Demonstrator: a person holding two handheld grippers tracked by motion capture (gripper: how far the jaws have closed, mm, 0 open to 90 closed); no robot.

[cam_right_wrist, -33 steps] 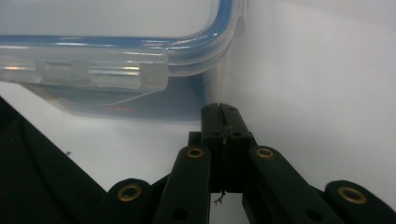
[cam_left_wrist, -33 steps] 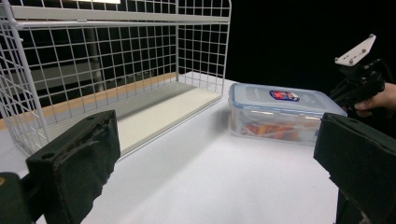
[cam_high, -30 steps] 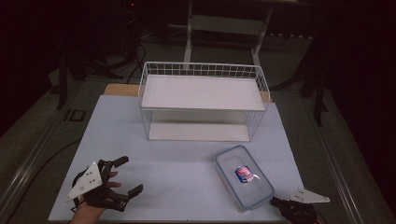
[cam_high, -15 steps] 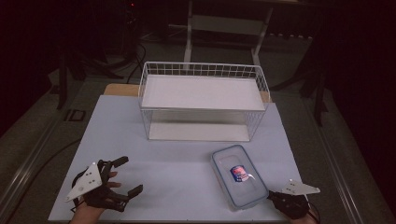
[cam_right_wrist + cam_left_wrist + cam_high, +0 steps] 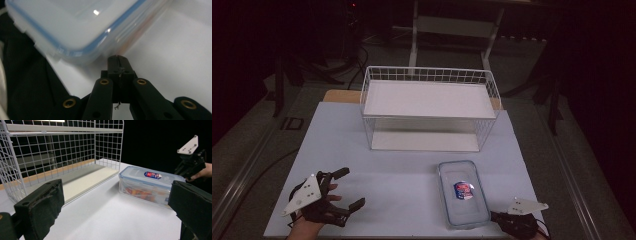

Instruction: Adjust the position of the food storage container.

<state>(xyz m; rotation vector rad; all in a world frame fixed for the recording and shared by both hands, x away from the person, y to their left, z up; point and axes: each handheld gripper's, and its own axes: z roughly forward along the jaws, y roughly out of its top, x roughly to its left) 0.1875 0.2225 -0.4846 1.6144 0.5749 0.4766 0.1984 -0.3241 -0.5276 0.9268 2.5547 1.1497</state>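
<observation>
The worktop (image 5: 412,185) is a pale, white-topped surface standing in a dark room; at its far middle stands a white wire basket (image 5: 429,107), long side toward the person, with a flat white shelf panel across its top and a pale board on its floor; in the left gripper view the same basket fills the upper left, its mesh wall upright and its open front facing the camera.

Nearer the person and to the right lies a clear lidded food container (image 5: 463,193) with a blue seal rim and a small red-and-blue label on its lid; it rests flat on the worktop, well apart from the basket, its near end close to the front edge; through its side wall in the left gripper view something orange shows inside, too blurred to name.

The left hand-held gripper (image 5: 343,189) sits at the near left corner of the worktop, a hand around it and a grey three-cornered plate on top; its jaws stand wide apart with nothing between them, and it is well apart from the container.

The right hand-held gripper (image 5: 493,216) lies low at the near right, just beside the container's near corner; in the right gripper view its jaws are pressed together on nothing, the tips (image 5: 119,65) right at the container's lower edge; whether they touch it I cannot tell.
</observation>
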